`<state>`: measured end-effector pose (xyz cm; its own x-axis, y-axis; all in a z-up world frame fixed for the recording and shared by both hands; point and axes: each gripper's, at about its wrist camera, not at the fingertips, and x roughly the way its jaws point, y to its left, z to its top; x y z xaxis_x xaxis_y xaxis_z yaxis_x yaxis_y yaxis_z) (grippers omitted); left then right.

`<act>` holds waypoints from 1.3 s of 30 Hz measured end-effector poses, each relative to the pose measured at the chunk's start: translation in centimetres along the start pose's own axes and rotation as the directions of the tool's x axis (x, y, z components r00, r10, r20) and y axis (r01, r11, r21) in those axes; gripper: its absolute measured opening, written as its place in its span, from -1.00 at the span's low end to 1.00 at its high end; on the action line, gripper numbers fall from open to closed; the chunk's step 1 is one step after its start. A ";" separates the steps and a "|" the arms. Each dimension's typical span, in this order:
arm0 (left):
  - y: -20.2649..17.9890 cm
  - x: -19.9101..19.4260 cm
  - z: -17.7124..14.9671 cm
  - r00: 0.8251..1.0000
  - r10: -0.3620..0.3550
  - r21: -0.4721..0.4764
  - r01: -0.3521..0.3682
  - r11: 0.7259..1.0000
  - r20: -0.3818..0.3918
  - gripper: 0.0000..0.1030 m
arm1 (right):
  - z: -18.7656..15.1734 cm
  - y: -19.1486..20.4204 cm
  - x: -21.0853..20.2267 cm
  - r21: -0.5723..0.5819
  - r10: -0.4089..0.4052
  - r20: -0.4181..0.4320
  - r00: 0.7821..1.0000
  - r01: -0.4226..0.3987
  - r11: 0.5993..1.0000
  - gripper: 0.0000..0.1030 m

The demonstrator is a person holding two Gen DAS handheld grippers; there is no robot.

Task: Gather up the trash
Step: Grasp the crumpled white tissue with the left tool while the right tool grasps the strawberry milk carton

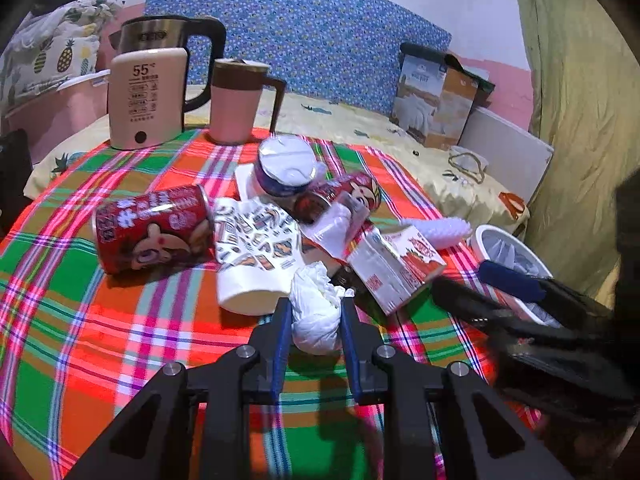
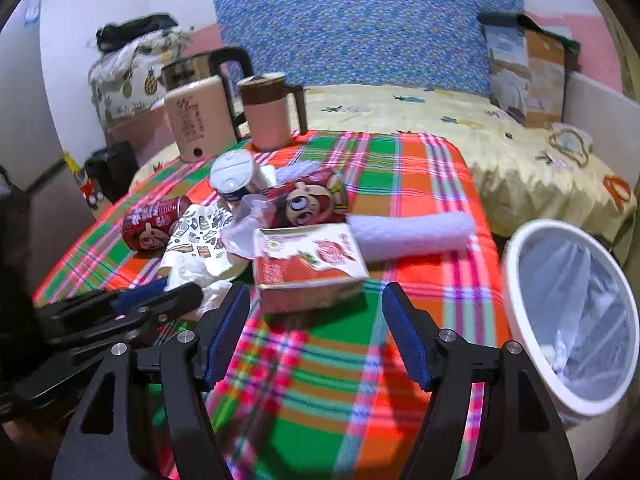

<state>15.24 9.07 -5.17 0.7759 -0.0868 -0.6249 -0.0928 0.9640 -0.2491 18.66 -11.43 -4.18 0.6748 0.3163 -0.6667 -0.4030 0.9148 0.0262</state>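
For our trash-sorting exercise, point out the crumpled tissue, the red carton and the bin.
crumpled tissue (image 1: 316,312), left wrist view, middle of the white wad.
red carton (image 2: 310,266), right wrist view, its printed top face.
bin (image 2: 516,304), right wrist view, the white rim's left side.

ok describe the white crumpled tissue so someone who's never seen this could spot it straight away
Start at the plaid cloth and find the pile of trash in its middle. At the near edge of that pile, beside the patterned paper cup, lies the crumpled tissue, between the left tongs. It is the only plain white, soft, wadded item; its neighbours are printed cans and cartons.
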 end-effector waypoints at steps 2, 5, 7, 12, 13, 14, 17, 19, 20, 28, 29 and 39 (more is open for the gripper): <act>0.4 -0.3 0.0 1.000 -0.005 -0.005 0.005 1.000 0.003 -0.53 | 0.0 0.5 1.0 -0.034 -0.041 -0.020 0.999 0.040 0.999 0.35; 0.9 -0.5 0.0 1.000 -0.005 -0.011 0.005 1.000 0.005 -0.53 | -0.2 -0.2 1.5 -0.023 -0.074 -0.061 0.995 0.072 0.997 0.36; 1.1 -0.6 0.0 1.000 -0.007 -0.019 0.007 1.000 0.007 -0.53 | -0.5 -1.8 0.7 0.006 -0.102 -0.058 0.993 0.103 0.995 0.36; 1.0 -1.1 -0.1 1.000 -0.016 -0.022 0.017 1.000 0.017 -0.53 | -2.0 -5.9 -1.3 0.096 -0.196 -0.094 0.976 0.205 0.974 0.36; 1.0 -1.2 -0.2 1.000 -0.019 -0.021 0.020 1.000 0.019 -0.53 | -2.4 -6.5 -1.8 0.117 -0.207 -0.100 0.973 0.218 0.969 0.36; 0.9 -1.3 -0.2 1.000 -0.021 -0.018 0.022 1.000 0.021 -0.53 | -2.6 -6.8 -2.3 0.138 -0.201 -0.098 0.975 0.214 0.967 0.36; 0.7 -1.5 -0.2 0.999 -0.028 -0.014 0.028 1.000 0.026 -0.53 | -2.6 -6.0 -3.4 0.168 -0.137 -0.062 0.989 0.146 0.975 0.36; 0.7 -1.6 -0.2 0.999 -0.027 -0.013 0.028 1.000 0.029 -0.53 | -2.1 -4.2 -3.5 0.137 -0.116 -0.032 0.993 0.119 0.983 0.36; 0.6 -1.7 -0.1 0.999 -0.027 -0.013 0.028 1.000 0.031 -0.53 | -1.9 -3.5 -3.2 0.124 -0.110 -0.024 0.994 0.113 0.986 0.36; 2.0 -1.9 -0.2 0.999 -0.016 -0.038 0.017 0.999 0.035 -0.53 | -0.5 -1.4 0.1 0.152 -0.145 -0.045 0.988 0.150 0.977 0.36; 2.2 -1.8 -0.2 0.999 -0.015 -0.042 0.017 0.999 0.034 -0.53 | -0.3 -1.5 0.3 0.152 -0.151 -0.047 0.987 0.156 0.976 0.36; 2.0 -1.4 -0.4 0.999 -0.027 -0.039 0.028 0.999 0.019 -0.53 | -0.4 -2.9 0.8 0.203 -0.159 -0.102 0.982 0.177 0.963 0.16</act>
<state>13.73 10.98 -5.09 0.7900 -0.1082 -0.6035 -0.0951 0.9508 -0.2950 20.07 -13.96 -5.09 0.6638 0.1400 -0.7347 -0.1436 0.9879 0.0585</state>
